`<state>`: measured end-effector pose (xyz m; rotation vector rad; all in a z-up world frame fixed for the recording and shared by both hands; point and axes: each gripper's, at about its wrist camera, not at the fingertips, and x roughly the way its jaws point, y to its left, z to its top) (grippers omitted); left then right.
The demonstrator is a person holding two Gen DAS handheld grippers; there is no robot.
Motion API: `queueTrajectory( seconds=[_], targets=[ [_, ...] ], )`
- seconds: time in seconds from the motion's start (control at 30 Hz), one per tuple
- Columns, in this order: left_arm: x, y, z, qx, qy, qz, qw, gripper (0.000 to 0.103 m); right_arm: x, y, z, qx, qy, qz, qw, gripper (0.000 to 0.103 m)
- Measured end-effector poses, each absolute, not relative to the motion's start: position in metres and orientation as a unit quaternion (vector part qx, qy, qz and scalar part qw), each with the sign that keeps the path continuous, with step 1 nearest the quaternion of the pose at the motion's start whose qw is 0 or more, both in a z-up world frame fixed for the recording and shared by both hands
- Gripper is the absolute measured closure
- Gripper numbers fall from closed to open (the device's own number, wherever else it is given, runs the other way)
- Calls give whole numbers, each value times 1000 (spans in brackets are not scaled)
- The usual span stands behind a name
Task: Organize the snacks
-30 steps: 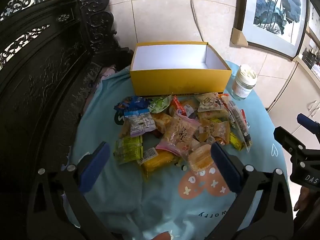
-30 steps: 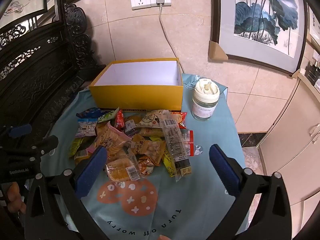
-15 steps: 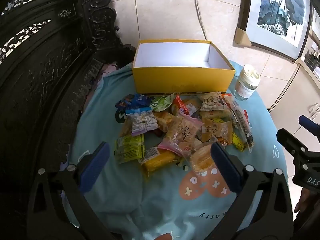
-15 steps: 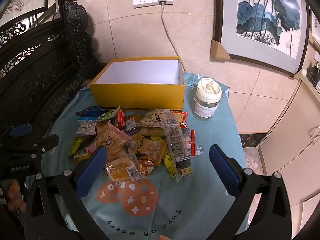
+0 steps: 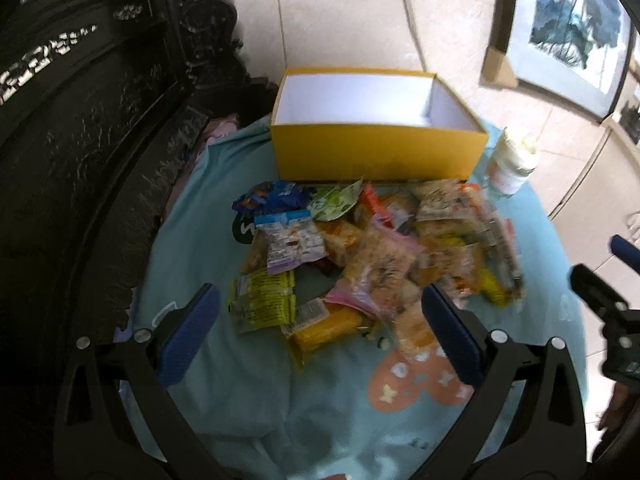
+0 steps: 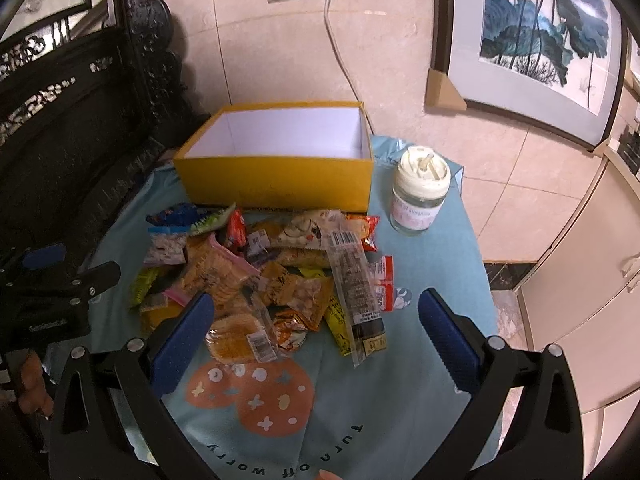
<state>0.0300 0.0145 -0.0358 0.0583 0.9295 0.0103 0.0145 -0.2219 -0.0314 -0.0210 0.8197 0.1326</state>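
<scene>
A pile of wrapped snacks [image 5: 360, 256] lies on a light blue cloth [image 5: 248, 392], also in the right wrist view [image 6: 280, 276]. An empty yellow box [image 5: 380, 156] with a white inside stands behind the pile; it also shows in the right wrist view [image 6: 276, 184]. My left gripper [image 5: 320, 336] is open and empty, just in front of the pile over a yellow-green packet [image 5: 262, 304]. My right gripper [image 6: 316, 332] is open and empty, over the pile's near edge by a long clear-wrapped bar [image 6: 356, 284].
A glass jar [image 6: 418, 196] with a white lid stands right of the box. Dark carved wooden furniture [image 5: 80, 140] lines the left side. A framed painting [image 6: 532, 36] leans on the tiled wall. Cream cabinets [image 6: 580, 280] stand to the right.
The left gripper has moved forward and lower toward the pile; its view is blurred with motion. The right gripper has moved slightly closer. Both stay open.
</scene>
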Motion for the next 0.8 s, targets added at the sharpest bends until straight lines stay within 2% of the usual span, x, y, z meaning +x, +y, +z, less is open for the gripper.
queueTrajectory(
  seconds=[0.13, 0.3, 0.8],
  targets=[
    [46, 35, -77, -18, 479, 25, 878, 2, 28, -222, -66, -13, 429, 54, 902, 1],
    [59, 47, -99, -22, 491, 59, 869, 2, 39, -225, -97, 0, 461, 47, 886, 1],
    [67, 51, -94, -15, 473, 52, 880, 2, 53, -228, -84, -16, 435, 44, 899, 1]
  ],
)
